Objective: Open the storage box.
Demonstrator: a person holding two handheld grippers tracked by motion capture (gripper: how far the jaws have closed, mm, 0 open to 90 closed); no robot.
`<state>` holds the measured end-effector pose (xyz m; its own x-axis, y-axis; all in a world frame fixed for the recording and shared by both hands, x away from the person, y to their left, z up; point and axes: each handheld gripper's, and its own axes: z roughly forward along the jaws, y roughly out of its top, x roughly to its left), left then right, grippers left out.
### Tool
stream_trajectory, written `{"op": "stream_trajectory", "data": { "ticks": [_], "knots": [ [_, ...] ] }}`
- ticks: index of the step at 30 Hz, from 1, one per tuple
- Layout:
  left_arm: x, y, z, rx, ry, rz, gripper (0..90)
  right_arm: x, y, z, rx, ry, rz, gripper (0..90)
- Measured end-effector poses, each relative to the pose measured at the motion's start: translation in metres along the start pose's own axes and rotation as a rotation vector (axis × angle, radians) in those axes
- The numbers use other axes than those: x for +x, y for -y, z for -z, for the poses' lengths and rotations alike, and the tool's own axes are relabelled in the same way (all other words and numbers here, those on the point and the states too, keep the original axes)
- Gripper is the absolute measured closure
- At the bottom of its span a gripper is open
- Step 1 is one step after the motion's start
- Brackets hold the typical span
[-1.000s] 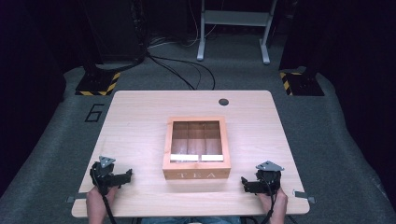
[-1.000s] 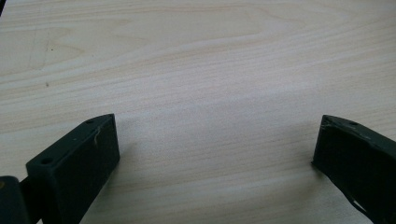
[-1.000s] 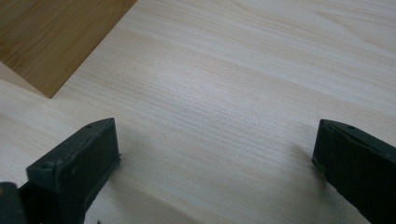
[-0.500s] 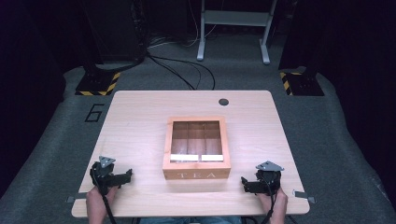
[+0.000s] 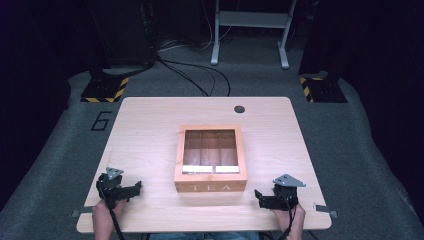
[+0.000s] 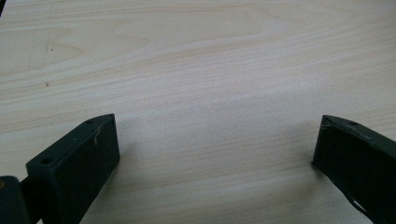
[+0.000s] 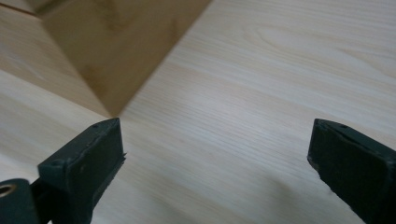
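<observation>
One tea box (image 5: 210, 159), two grippers (image 5: 137, 187)

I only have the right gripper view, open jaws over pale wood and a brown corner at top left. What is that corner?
Observer: It's the wooden tea box, lettered TEA on its front, at the table's middle.
Operator: Is its lid open?
Observer: It looks shut; through the clear top, dividers and two white strips show.
Operator: Where's the other gripper?
Observer: The left gripper sits near the table's front edge, left of the box, jaws wide apart and empty.
</observation>
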<state>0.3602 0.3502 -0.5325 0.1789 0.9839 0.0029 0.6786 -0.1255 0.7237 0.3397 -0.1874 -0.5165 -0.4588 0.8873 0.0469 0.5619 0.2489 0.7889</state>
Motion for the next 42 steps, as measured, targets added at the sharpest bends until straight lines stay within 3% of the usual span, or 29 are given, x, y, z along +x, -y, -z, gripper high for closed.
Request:
{"op": "stream_trajectory", "data": {
  "ticks": [6,11,13,14,16,19,30,42],
  "knots": [
    [0.000,0.000,0.000,0.001,0.000,0.000,0.3,0.023,-0.016,0.002,-0.043,-0.053,0.035,0.0],
    [0.000,0.000,0.000,0.000,0.000,0.000,0.3,0.034,-0.026,-0.002,-0.046,-0.091,0.065,0.0],
    [0.000,0.000,0.000,0.001,0.000,0.000,0.3,0.040,-0.030,-0.005,-0.040,-0.108,0.087,1.6],
    [0.000,0.000,0.000,0.000,0.000,0.000,0.3,0.045,-0.033,-0.007,-0.055,-0.114,0.106,8.6],
    [0.000,0.000,0.000,0.000,0.000,0.000,0.3,0.049,-0.035,-0.009,-0.061,-0.117,0.123,13.8],
    [0.000,0.000,0.000,0.000,0.000,0.000,0.3,0.055,-0.037,-0.010,-0.074,-0.109,0.135,16.4],
    [0.000,0.000,0.000,0.001,0.000,0.000,0.3,0.057,-0.039,-0.007,-0.113,-0.113,0.166,30.0],
    [0.000,0.000,0.000,0.000,0.000,0.001,0.3,0.058,-0.038,-0.008,-0.128,-0.109,0.160,35.8]
  ]
}}
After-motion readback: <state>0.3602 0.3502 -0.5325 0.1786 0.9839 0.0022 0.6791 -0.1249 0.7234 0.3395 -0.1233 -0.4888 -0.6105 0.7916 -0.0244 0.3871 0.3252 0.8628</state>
